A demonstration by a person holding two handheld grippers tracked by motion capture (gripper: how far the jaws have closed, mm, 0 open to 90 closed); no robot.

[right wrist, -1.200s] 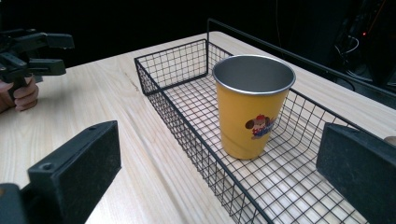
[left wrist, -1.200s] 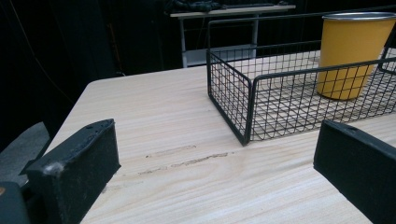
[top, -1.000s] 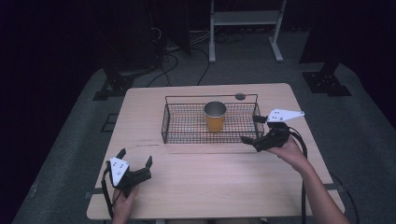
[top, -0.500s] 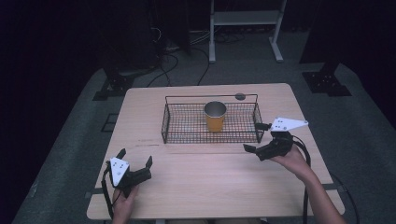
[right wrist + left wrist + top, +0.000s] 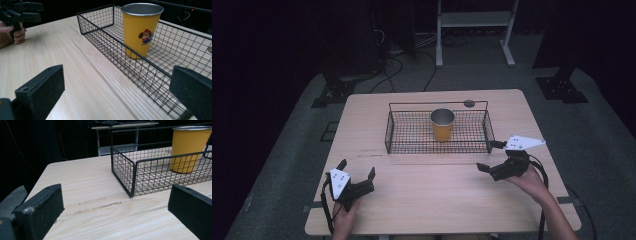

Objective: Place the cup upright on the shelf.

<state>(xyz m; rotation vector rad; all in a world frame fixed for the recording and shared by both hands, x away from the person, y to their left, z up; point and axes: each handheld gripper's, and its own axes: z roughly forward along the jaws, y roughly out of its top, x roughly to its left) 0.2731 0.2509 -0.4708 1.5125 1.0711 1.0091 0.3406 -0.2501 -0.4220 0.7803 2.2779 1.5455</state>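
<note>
A yellow metal cup [image 5: 442, 127] with a cartoon dog print stands upright in a black wire basket [image 5: 422, 145] at the middle of the wooden table [image 5: 432, 200]. My right gripper [image 5: 489, 155] is open and empty just in front of the basket's right front corner. In the right gripper view its jaws [image 5: 118, 78] stand wide apart, facing the cup [image 5: 141, 30] through the basket wall [image 5: 140, 67]. My left gripper [image 5: 357, 167] rests open and empty near the front left. Its own view [image 5: 117, 195] looks over bare wood toward the basket [image 5: 122, 172] and cup [image 5: 190, 150].
A small dark round disc [image 5: 469, 103] lies on the table behind the basket. Bare wood lies between the grippers. Beyond the table are a white metal frame [image 5: 474, 20], floor cables [image 5: 402, 55] and black stand bases [image 5: 562, 87].
My right gripper has drawn back from the basket's right side toward the table's front, a short way. The left gripper, cup and basket have not moved.
</note>
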